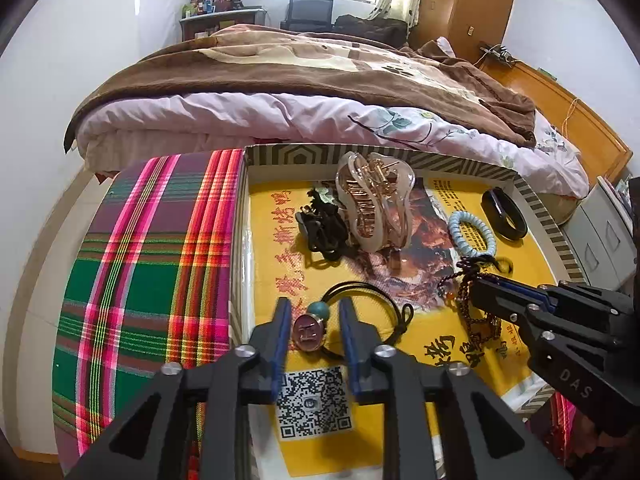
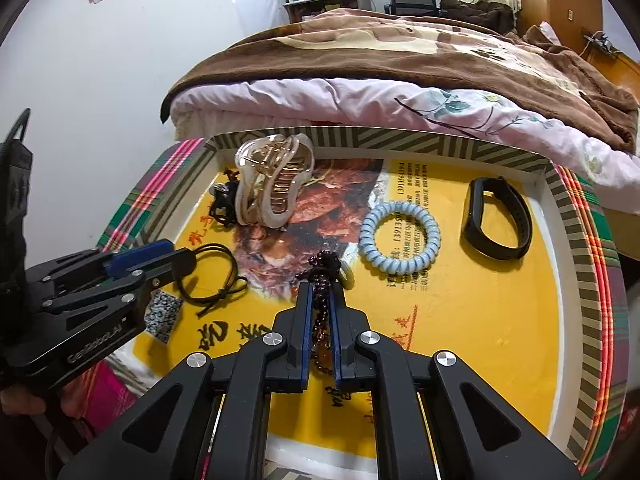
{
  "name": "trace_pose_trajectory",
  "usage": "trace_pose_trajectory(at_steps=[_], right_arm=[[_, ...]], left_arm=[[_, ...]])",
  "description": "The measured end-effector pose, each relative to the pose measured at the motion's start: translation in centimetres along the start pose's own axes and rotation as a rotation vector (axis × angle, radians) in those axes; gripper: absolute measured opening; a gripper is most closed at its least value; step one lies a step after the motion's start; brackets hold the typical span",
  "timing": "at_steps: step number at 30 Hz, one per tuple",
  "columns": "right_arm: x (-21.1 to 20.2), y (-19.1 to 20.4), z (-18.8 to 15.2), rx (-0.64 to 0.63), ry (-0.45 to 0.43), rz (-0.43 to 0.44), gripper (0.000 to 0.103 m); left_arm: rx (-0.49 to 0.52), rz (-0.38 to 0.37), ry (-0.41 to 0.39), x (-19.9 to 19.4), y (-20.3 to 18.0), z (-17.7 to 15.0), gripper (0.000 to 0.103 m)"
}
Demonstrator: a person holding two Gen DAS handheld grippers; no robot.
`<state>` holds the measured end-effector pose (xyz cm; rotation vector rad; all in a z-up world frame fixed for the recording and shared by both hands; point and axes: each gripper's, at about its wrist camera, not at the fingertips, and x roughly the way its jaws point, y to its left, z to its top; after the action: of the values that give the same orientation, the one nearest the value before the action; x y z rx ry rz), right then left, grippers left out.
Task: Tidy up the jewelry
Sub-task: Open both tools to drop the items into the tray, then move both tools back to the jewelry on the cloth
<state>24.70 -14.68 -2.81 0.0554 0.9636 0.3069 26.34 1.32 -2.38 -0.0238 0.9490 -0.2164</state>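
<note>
Bedroom, plaid-covered bench [image 1: 132,264] carrying striped tray [image 2: 576,264]. Left claw [image 1: 314,320]: fingers apart, straddling black hair tie [image 1: 360,304] with charm, apparently for pickup. Right claw [image 2: 320,308]: clamped on beaded bracelet [image 2: 320,276], strand gathered between fingers, apparently for lifting. Beyond, right: blue coil tie [image 2: 399,238], black band [image 2: 498,218].

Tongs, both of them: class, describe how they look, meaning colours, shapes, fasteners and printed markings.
Both tongs, left and right, are angular black plastic with blue-lined fingers and round silver screws. The left body reads "GenRobot.AI"; the right shows "DAS". A black cable runs behind the left.
</note>
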Motion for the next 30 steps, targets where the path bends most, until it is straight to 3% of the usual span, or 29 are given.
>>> trace_pose_trajectory(at_steps=[7,13,30], right_arm=[[-0.5,0.0,0.0,0.000,-0.011,-0.008,0.019],[-2.1,0.1,-0.5,0.001,-0.040,-0.017,0.033],[-9.4,0.6,-4.0,0.052,-0.140,-0.002,0.036]], left_arm=[[0.012,-0.017,-0.011,-0.6,-0.4,0.0,0.053],[0.015,-0.010,-0.027,-1.9,-0.9,-0.4,0.063],[0.033,-0.021,-0.119,-9.6,-2.5,-3.5,0.066]])
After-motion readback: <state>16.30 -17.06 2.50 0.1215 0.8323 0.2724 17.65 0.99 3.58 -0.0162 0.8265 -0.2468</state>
